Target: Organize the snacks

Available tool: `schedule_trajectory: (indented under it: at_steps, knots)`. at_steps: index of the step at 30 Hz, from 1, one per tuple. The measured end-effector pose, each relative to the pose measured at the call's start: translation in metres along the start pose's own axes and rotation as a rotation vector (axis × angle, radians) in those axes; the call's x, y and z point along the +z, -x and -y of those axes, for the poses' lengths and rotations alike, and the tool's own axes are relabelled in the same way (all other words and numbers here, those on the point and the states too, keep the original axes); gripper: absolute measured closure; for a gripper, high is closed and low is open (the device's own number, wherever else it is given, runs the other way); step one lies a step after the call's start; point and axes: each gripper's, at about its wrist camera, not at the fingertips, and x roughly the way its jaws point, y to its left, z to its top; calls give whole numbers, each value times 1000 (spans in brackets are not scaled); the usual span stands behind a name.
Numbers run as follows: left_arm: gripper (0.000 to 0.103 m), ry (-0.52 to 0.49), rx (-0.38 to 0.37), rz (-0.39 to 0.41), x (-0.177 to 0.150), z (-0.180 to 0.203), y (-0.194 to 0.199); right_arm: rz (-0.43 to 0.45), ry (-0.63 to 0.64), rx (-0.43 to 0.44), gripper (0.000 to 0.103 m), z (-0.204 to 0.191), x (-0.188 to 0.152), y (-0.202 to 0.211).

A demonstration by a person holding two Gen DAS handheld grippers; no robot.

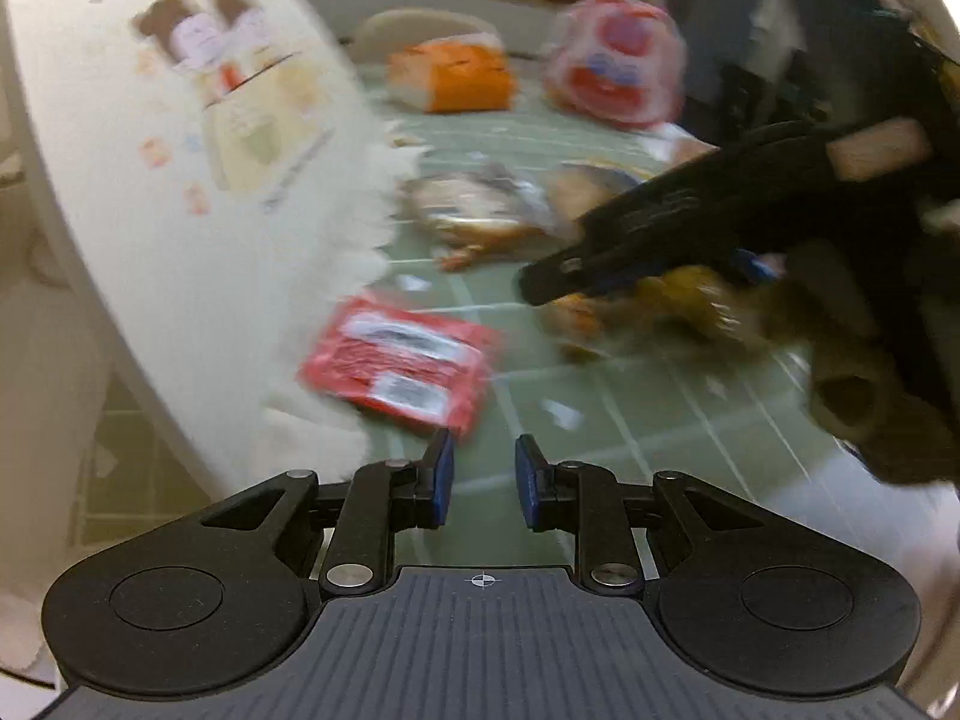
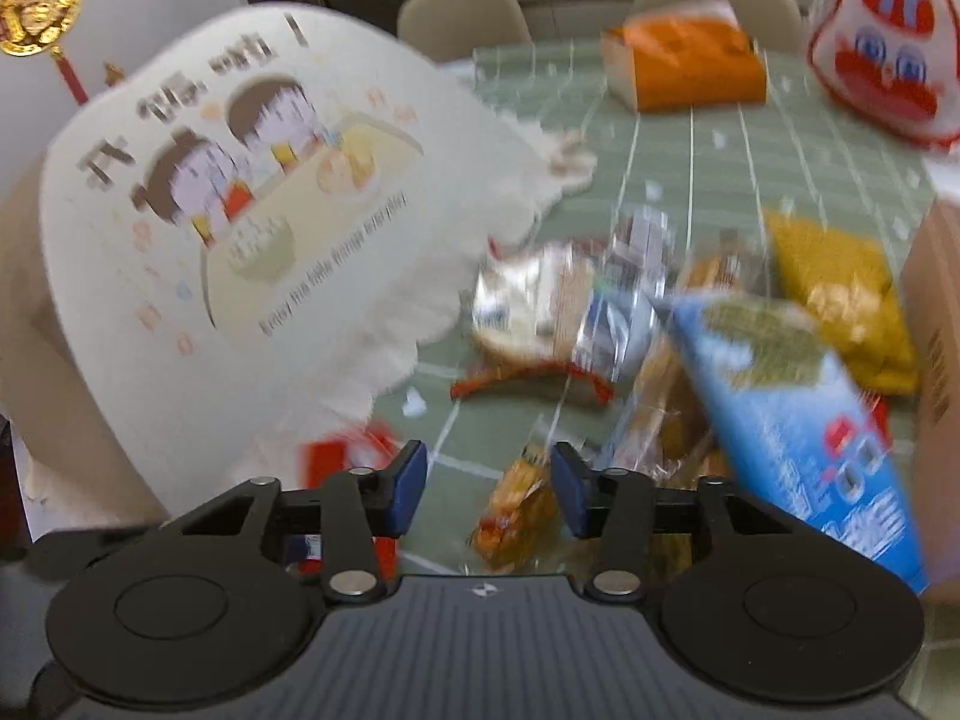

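Observation:
Snack packets lie scattered on a green checked tablecloth point(image 1: 630, 420). A red packet point(image 1: 399, 360) lies flat just beyond my left gripper point(image 1: 485, 477), whose blue pads stand close together with nothing between them. My right gripper point(image 2: 489, 489) is open over a small orange packet point(image 2: 510, 510), which lies between the pads; they do not press on it. In the left wrist view the right gripper point(image 1: 540, 285) reaches in from the right, low over yellow and orange packets. Silver packets point(image 2: 540, 300), a blue packet point(image 2: 780, 390) and a yellow packet point(image 2: 840, 300) lie ahead of it.
A big white bag with cartoon print point(image 1: 180, 180) point(image 2: 240, 210) fills the left side. At the far end lie an orange-and-white loaf pack point(image 2: 690, 66) and a red-and-white cartoon-face bag point(image 2: 882, 42). A cardboard box point(image 2: 936, 330) stands at the right edge. Chairs point(image 2: 462, 12) stand behind the table.

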Motion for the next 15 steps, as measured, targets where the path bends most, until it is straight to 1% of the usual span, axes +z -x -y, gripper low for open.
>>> schedule_trajectory:
  at_steps: [1, 2, 3, 5, 7, 8, 10, 12, 13, 15]
  knots:
    - [77, -13, 2, 2, -2, 4, 2, 2, 33, -19, 69, -3, -7, 1]
    - [77, -11, 2, -3, -3, 5, 4, 0, 59, -32, 77, -5, -14, 5]
    - [77, 4, -6, 6, -3, 5, 7, -8, 76, -25, 84, -7, -23, 9]
    - [77, 53, -13, 58, 4, 0, 14, -22, 81, 3, 85, -6, -40, 22]
    - [77, 115, 27, 119, 13, -7, 19, -21, 98, 14, 85, -5, -63, 37]
    - [77, 147, 62, 137, 20, -12, 18, -16, 101, 11, 85, -3, -72, 45]
    - [77, 211, 142, 143, 31, -23, 11, 2, 87, 0, 85, 6, -91, 62]
    - [77, 249, 205, 140, 38, -32, -1, 32, 50, -22, 85, 18, -108, 75]
    - [78, 259, 230, 132, 39, -35, -7, 54, 38, -41, 85, 25, -115, 83]
    - [79, 260, 245, 110, 41, -39, -18, 108, 18, -82, 83, 40, -129, 97]
